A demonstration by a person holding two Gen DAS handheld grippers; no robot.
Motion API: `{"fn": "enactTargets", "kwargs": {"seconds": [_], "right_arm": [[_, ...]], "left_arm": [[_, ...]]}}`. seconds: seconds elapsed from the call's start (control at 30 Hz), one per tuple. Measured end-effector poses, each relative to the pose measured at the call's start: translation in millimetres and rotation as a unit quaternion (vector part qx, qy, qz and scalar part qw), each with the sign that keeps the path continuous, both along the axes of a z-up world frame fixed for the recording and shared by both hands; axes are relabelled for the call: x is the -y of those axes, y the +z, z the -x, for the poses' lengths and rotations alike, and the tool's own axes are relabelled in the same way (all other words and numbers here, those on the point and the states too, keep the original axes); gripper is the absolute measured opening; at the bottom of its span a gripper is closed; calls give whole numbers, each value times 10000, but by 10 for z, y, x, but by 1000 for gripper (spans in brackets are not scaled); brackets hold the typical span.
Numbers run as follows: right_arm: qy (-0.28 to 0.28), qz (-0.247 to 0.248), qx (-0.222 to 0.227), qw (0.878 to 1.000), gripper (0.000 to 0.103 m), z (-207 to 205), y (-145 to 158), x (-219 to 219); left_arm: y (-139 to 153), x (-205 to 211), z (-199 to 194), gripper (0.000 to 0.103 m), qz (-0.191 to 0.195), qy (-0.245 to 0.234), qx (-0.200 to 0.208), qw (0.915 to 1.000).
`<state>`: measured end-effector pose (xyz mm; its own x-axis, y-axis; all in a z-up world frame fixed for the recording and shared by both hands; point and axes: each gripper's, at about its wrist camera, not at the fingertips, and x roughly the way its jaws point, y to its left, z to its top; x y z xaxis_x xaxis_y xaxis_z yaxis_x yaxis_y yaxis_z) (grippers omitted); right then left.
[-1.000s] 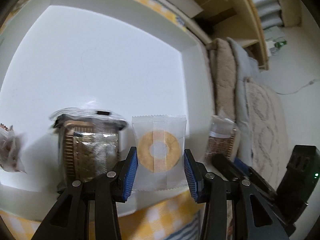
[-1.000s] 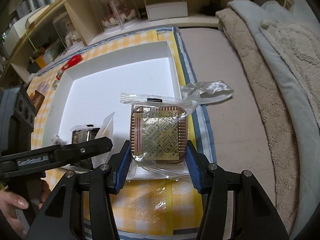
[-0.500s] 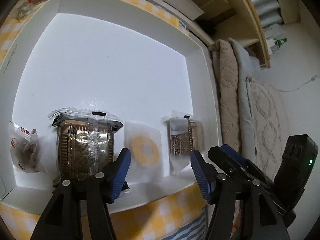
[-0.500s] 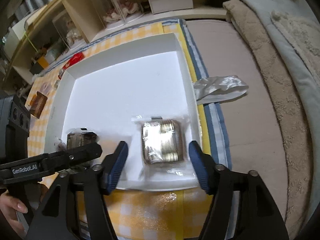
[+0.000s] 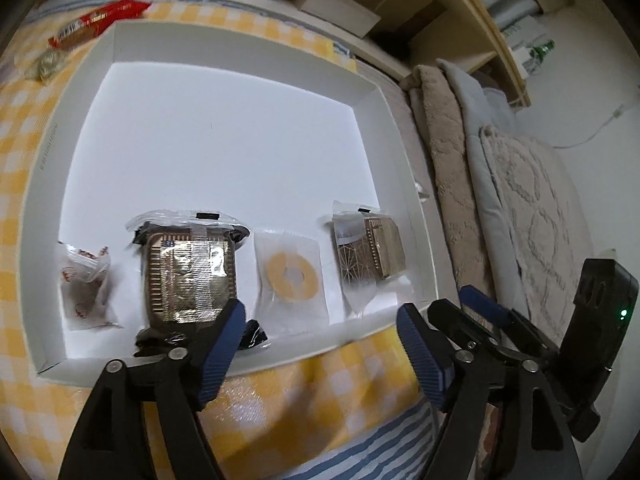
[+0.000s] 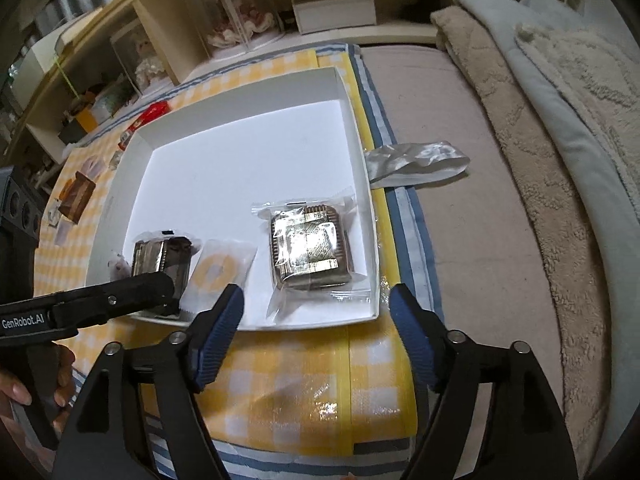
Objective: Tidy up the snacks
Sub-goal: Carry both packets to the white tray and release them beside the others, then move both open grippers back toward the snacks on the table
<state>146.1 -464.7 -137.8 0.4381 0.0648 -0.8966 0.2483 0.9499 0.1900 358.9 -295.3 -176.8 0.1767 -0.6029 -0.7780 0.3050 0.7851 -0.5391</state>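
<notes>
A white box [image 5: 240, 44] holds a row of wrapped snacks along its near wall. From left to right lie a small red-printed packet [image 5: 84, 292], a gold square snack [image 5: 188, 276], a ring biscuit packet [image 5: 290, 276] and a second gold square snack [image 5: 368, 252]. My left gripper [image 5: 320, 320] hovers over the box's near edge with its jaws opening and nothing between them. In the right wrist view, my right gripper [image 6: 318, 300] stands just short of the second gold snack [image 6: 310, 248]. Its jaws are also opening and empty.
The box sits on a yellow checked cloth [image 6: 300, 380]. A crumpled silver wrapper [image 6: 416, 160] lies right of the box. Beyond its far left corner lie a red packet [image 5: 100, 20] and an orange-brown packet [image 6: 76, 196]. Folded blankets [image 6: 560, 120] fill the right side, and shelves stand behind.
The left gripper let go of the ring biscuit packet and the right one let go of the gold snack. Both snacks now lie in the box. Both grippers opened and drew back.
</notes>
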Motion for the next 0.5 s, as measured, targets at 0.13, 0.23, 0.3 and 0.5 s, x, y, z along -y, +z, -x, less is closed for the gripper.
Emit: {"fn": "enactTargets", "kwargs": {"seconds": [0.13, 0.23, 0.3, 0.5], "right_arm": [[3, 77, 116, 9999, 99, 66, 82, -33], [-40, 179, 180, 9997, 103, 113, 152, -46], [-100, 242, 194, 9995, 103, 146, 198, -49], [-231, 363, 313, 9986, 103, 240, 360, -71]], "left_arm": [[120, -107, 124, 92, -25, -53, 187, 9998], [202, -206, 195, 95, -78, -47, 244, 9997], [266, -266, 240, 99, -89, -40, 325, 9994], [507, -484, 373, 103, -180, -19, 577, 9982]]}}
